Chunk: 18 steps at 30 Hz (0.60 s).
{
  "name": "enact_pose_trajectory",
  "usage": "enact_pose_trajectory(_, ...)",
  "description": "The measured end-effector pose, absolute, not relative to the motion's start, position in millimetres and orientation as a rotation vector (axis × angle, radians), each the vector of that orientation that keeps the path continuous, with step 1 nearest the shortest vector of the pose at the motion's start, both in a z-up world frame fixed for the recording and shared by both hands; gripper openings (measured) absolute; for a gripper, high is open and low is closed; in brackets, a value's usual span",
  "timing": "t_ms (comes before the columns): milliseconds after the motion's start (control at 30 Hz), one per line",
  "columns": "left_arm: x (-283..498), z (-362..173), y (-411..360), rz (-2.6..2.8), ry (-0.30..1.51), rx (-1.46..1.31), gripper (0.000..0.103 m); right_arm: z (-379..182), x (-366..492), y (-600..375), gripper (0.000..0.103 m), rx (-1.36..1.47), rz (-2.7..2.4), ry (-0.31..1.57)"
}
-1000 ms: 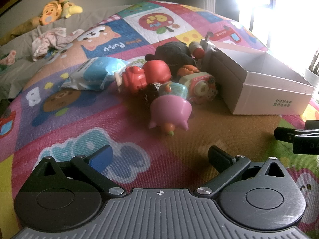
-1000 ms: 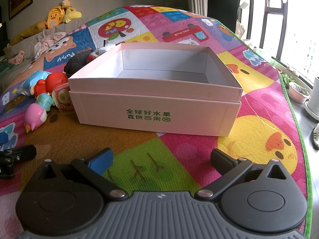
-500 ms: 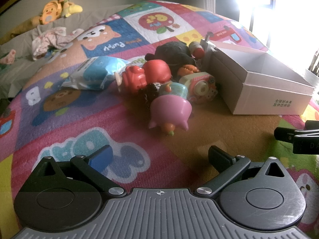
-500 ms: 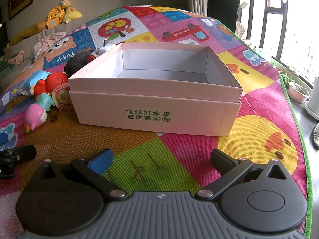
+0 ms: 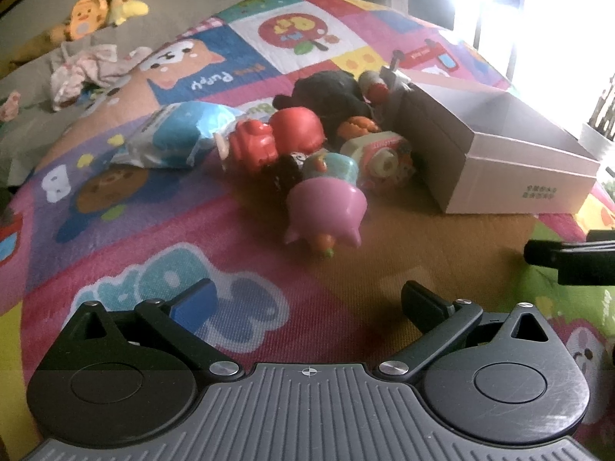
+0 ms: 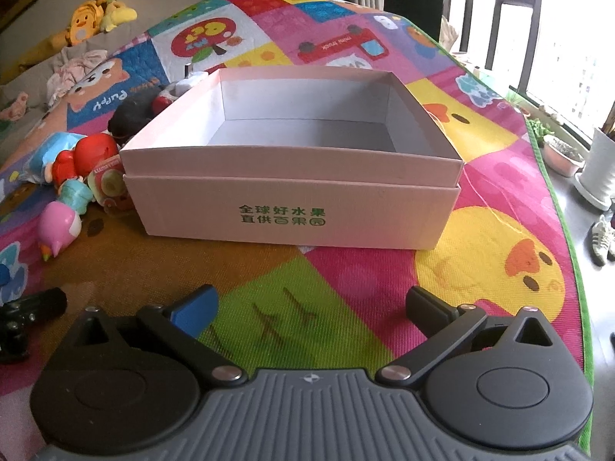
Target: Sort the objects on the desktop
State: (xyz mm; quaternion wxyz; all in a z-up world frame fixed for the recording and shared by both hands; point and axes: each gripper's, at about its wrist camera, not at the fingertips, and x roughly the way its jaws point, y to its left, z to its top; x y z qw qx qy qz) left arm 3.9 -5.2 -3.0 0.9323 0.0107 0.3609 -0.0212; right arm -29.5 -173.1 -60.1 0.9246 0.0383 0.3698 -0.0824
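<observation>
Left to right on the play mat [image 5: 161, 230]: a blue packet [image 5: 180, 140] lies at the far left of the toy cluster. Beside it lies a red figure [image 5: 276, 140], with a black plush [image 5: 330, 92] behind. A pink toy [image 5: 324, 209] lies nearest the left tongs [image 5: 307, 299], whose fingers are apart and hold nothing. A round pink-cream toy [image 5: 378, 161] lies just beside the pink box [image 6: 292, 207], which is open-topped. The right tongs [image 6: 309, 305] face the box, fingers apart, gripping nothing.
</observation>
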Motion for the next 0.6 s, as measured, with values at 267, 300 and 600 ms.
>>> enact_pose_trajectory(267, 31.5, 32.5, 32.5, 0.006, 0.676, -0.124, 0.103, -59.1, -31.6, -174.2, 0.103, 0.081, -0.158, 0.759)
enact_pose_trajectory(300, 40.4, 37.3, 39.7, 0.042, 0.667, -0.158, 0.103, -58.9, -31.1, -173.8, 0.103, 0.078, -0.159, 0.76)
enact_pose_trajectory(600, 170.3, 36.0, 84.9, 0.286, 0.76, -0.374, 0.1, -60.0, -32.1, -172.4, 0.103, 0.077, -0.168, 0.75)
